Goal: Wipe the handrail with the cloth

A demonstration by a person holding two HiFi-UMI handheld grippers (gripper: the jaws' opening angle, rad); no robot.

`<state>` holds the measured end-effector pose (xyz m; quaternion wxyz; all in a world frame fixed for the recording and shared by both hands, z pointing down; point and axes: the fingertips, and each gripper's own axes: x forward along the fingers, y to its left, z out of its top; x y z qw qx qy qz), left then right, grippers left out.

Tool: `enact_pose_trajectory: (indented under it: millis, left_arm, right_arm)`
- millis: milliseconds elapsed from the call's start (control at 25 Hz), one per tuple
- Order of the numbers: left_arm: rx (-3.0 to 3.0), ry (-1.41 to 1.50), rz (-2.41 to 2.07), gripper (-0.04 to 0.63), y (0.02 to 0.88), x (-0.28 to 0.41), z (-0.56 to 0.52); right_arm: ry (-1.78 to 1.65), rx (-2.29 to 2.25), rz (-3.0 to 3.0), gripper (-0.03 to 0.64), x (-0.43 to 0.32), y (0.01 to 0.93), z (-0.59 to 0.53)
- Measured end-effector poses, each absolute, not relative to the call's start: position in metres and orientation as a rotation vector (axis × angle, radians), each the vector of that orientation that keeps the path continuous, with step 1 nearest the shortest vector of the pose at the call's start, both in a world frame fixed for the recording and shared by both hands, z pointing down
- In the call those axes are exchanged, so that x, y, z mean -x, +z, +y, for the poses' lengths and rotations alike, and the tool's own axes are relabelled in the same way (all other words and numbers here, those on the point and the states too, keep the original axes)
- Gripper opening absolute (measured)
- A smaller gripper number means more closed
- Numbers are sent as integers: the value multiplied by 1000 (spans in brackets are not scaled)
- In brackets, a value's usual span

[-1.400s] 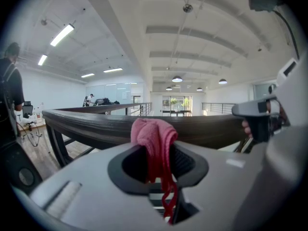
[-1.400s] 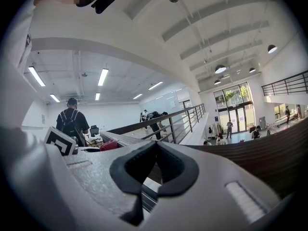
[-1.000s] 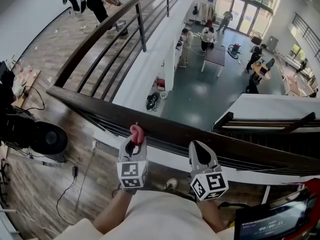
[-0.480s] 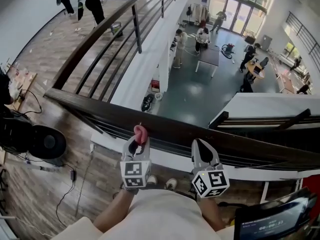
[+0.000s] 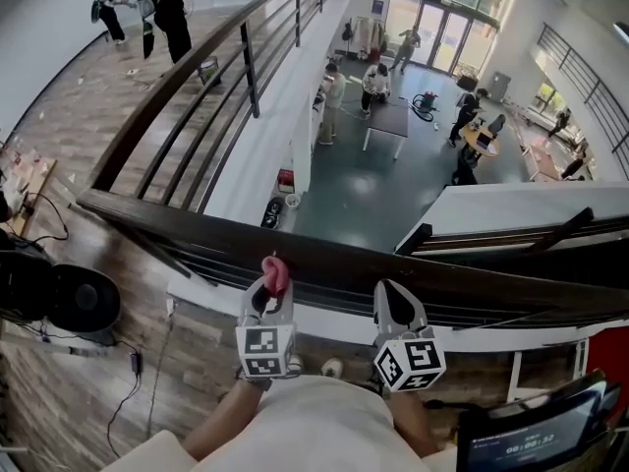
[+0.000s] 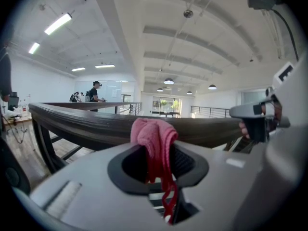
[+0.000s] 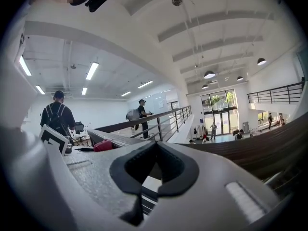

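Note:
A dark wooden handrail (image 5: pixel 197 232) crosses the head view from left to right, just ahead of both grippers. My left gripper (image 5: pixel 272 283) is shut on a pink cloth (image 5: pixel 274 268), which bunches out past its tips at the rail's near edge. Whether the cloth touches the rail cannot be told. In the left gripper view the cloth (image 6: pixel 154 136) hangs between the jaws of the left gripper (image 6: pixel 156 150), with the handrail (image 6: pixel 82 121) right behind it. My right gripper (image 5: pixel 386 290) is shut on nothing beside it, tips at the rail. In the right gripper view, the right gripper (image 7: pixel 155 148) has the handrail (image 7: pixel 269 146) to its right.
Beyond the rail is a drop to a lower floor (image 5: pixel 373 180) with people and a table. A second railing (image 5: pixel 226 47) runs away at the left, with two people (image 5: pixel 162 3) beside it. A black round device (image 5: pixel 59 298) and cables lie on the wood floor at left. A screen (image 5: pixel 531 441) is at lower right.
The head view has shifted slightly over the rail. Both grippers stay at the rail's near edge, and the left one keeps its hold on the cloth.

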<state>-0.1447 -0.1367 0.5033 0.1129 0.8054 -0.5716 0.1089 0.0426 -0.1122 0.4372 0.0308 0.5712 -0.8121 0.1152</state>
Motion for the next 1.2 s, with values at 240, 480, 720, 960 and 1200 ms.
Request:
enact_pose_trajectory:
  millis: [240, 480, 720, 960, 1200]
  left_arm:
    - [-2382, 307, -1640, 112, 501, 143, -142]
    - [-2402, 335, -1583, 112, 504, 135, -144]
    - [-2428, 329, -1530, 112, 502, 136, -145]
    - [-2453, 315, -1494, 112, 506, 136, -144]
    - [-2474, 309, -1472, 112, 507, 130, -140]
  right_arm:
    - [352, -1775, -2468, 2, -40, 441, -113]
    - [339, -1789, -2440, 2, -43, 439, -113]
    - [308, -1828, -2402, 2, -35, 437, -105]
    - [271, -1896, -2369, 2, -35, 434, -100]
    - [298, -1959, -2335, 2, -48, 438, -94]
